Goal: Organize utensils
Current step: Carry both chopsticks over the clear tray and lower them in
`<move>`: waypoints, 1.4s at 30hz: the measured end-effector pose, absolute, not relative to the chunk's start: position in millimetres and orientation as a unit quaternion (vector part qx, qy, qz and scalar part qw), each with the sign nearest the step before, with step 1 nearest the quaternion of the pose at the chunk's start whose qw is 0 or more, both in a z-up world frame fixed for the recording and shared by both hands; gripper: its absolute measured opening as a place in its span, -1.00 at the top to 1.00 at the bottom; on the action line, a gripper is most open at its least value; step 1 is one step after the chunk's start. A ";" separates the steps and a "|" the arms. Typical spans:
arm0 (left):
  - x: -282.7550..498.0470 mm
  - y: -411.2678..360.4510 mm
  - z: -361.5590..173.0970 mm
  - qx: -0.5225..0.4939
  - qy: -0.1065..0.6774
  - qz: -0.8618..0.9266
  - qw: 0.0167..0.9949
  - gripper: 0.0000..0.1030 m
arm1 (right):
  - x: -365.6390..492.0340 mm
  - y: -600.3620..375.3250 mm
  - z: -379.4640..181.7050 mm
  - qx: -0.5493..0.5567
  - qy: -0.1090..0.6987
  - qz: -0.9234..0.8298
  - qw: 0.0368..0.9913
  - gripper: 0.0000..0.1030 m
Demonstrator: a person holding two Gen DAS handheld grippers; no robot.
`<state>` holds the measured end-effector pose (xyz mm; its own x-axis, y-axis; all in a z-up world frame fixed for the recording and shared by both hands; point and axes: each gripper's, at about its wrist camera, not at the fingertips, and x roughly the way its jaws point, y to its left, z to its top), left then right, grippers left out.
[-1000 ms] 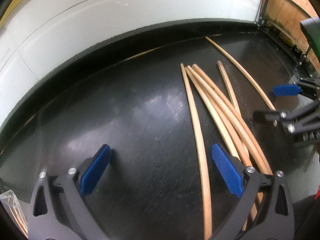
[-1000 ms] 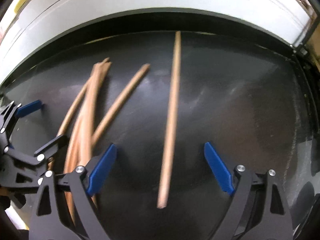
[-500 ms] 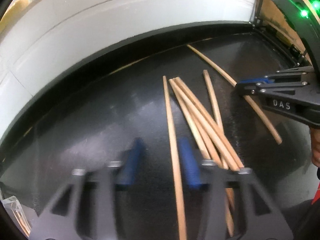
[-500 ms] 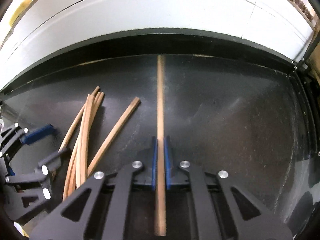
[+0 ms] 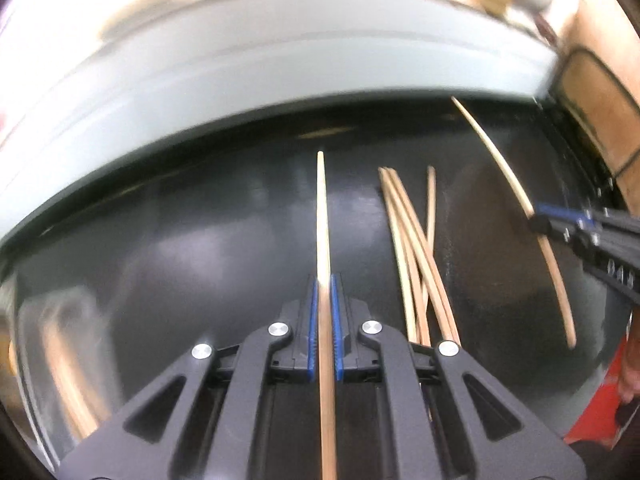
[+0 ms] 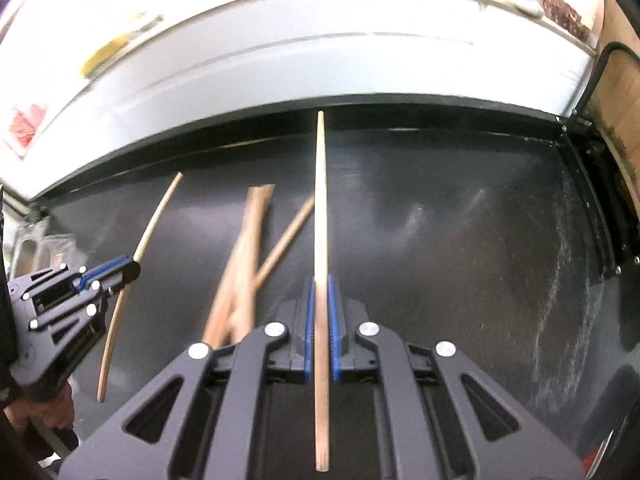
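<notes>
Left hand-held gripper point(image 5: 324, 320): closed on one wooden chopstick point(image 5: 323, 216), clamped between the blue pads point(image 5: 313, 320). The stick's long axis runs straight ahead along the fingers, tip pointing toward the white wall point(image 5: 280, 68).

Right hand-held gripper point(image 6: 318, 320): likewise closed on a second chopstick point(image 6: 320, 200), same alignment, long axis forward. Seen from the left wrist, this stick sits at far right, apparently raised off the surface.

Remaining loose chopsticks point(image 5: 412, 248): a crossed bundle lying on the black tabletop point(image 5: 200, 240), between the two grippers, just right of the left gripper and left of the right one. Their long axes lie roughly parallel to both held sticks.

Judgement: both grippers are loaded, so the next move is likely a transfer. No destination container is clearly identifiable; something blurred shows at the left edge of the left wrist view.
</notes>
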<state>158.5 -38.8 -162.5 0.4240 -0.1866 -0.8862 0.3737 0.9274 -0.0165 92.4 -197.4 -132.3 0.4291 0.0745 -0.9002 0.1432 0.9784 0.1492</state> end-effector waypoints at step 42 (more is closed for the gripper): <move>103.0 291.2 -163.9 -0.105 0.527 0.082 0.839 0.88 | 142.9 171.8 -158.2 0.091 0.605 0.253 0.750 0.85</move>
